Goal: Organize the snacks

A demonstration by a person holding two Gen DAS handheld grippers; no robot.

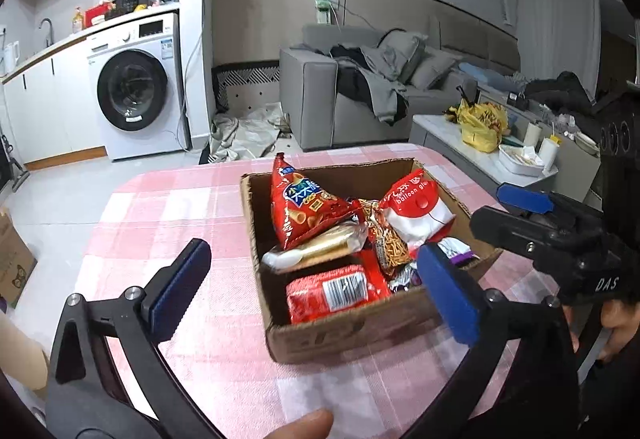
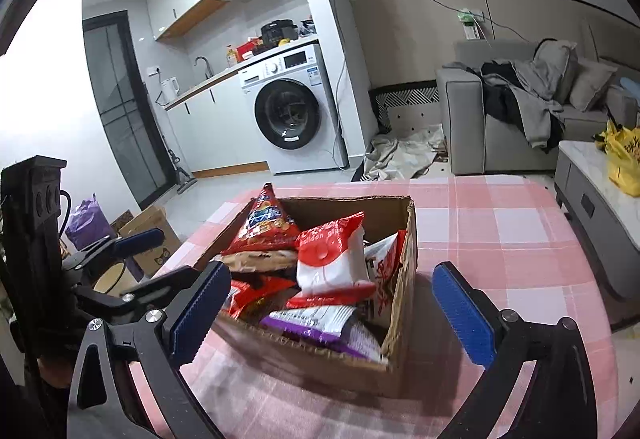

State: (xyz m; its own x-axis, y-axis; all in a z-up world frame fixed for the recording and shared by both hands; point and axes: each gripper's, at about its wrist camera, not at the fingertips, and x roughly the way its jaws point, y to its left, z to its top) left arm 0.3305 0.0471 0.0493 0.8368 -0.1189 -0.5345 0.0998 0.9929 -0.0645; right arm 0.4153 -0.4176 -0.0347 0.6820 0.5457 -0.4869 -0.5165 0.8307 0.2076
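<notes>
Sitting on the pink checked tablecloth point(image 1: 192, 207), the cardboard box point(image 1: 352, 331) brims with snack packets point(image 1: 320, 291); left gripper point(image 1: 316, 291) and right gripper point(image 2: 332, 319) both gape wide, holding nothing.

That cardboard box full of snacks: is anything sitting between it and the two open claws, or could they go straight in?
Nothing visible blocks them. The left gripper and right gripper are both open and empty, right at the near side of the cardboard box. Its top is open and the snack packets lie exposed; only bare pink checked tablecloth surrounds it.
</notes>
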